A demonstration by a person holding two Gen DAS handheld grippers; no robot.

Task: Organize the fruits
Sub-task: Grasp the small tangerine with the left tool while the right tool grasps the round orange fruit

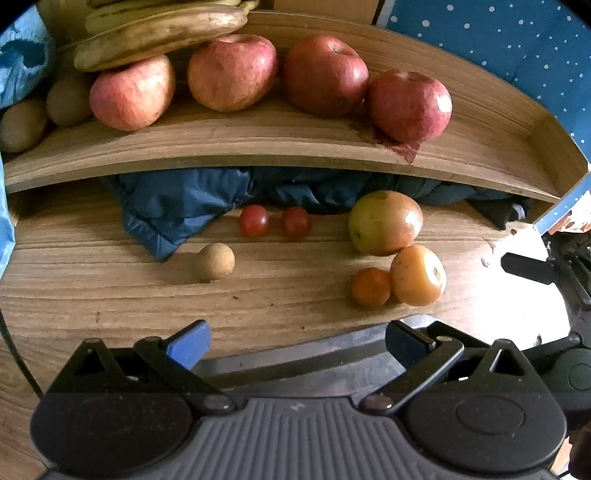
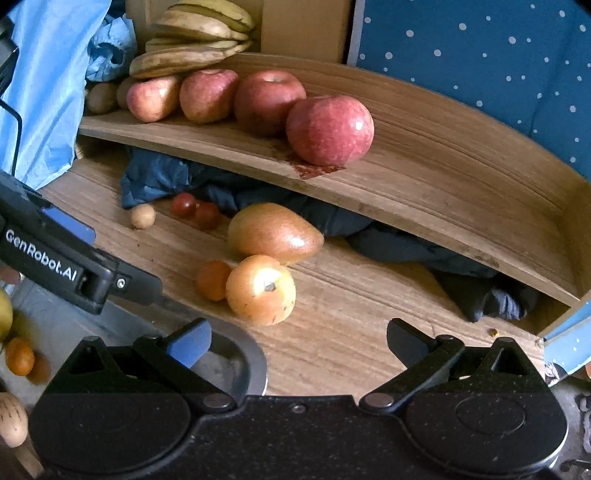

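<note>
Both the left gripper [image 1: 297, 341] and the right gripper [image 2: 299, 341] have jaws spread wide and hold nothing, positioned above the rim of a grey metal tray [image 2: 255, 363] at the near edge of the brown wooden table [image 1: 110, 295]. On the raised wooden shelf [image 1: 258, 140], 4 red apples [image 1: 325, 74] sit in a row beside brown-spotted bananas [image 1: 159, 33]. Below, on the table, lie 2 small red tomatoes [image 1: 254, 220], a round tan fruit [image 1: 216, 261], a green-red apple [image 1: 384, 223], a yellow-orange fruit [image 1: 417, 275] and a small orange citrus [image 1: 370, 288], the last 2 touching.
</note>
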